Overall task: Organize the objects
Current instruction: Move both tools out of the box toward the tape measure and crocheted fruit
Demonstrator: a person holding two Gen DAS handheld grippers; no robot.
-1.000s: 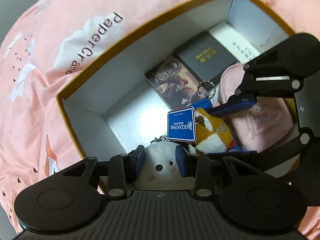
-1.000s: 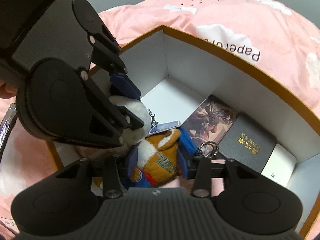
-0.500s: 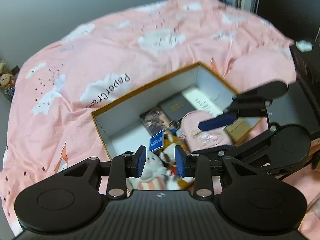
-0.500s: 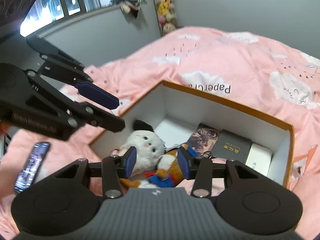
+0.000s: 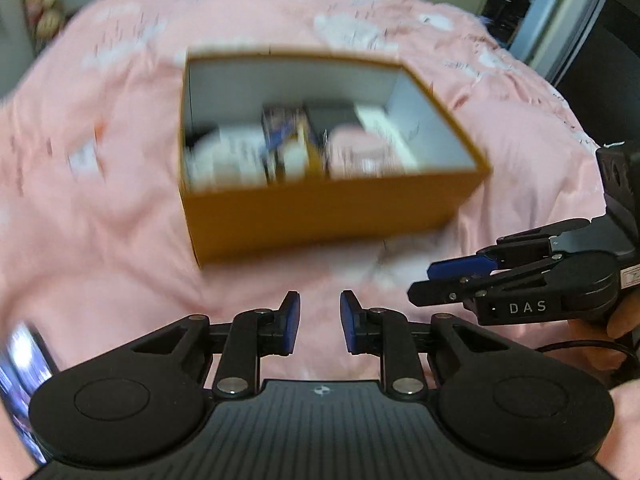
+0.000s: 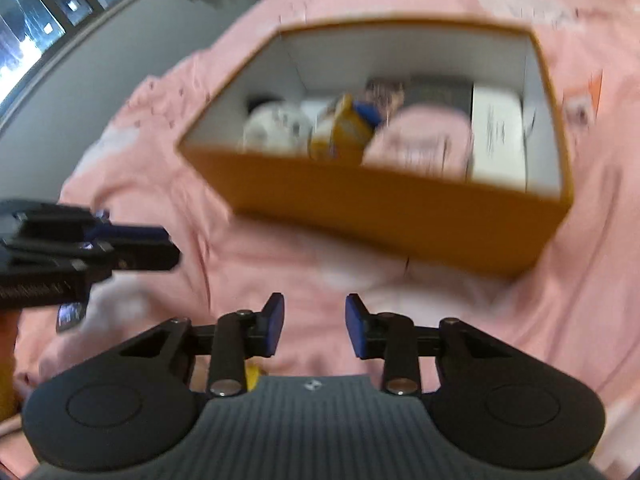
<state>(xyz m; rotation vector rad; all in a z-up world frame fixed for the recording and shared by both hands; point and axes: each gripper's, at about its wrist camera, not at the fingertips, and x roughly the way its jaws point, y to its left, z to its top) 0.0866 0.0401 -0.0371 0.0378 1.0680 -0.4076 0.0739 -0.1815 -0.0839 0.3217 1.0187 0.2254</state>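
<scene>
- Sitting on a pink bedspread, at 12 o'clock from both grippers: an orange box, its inside white.
- Lying blurred inside the box: a white plush toy, an orange plush toy, a pink pouch, a white carton.
- Hovering empty short of the box's near wall, over the bedspread: left gripper, blue pads parted narrowly.
- Hovering likewise, holding nothing: right gripper, pads somewhat wider apart.
- Peeking in at 8 o'clock in the left wrist view: a phone.
</scene>
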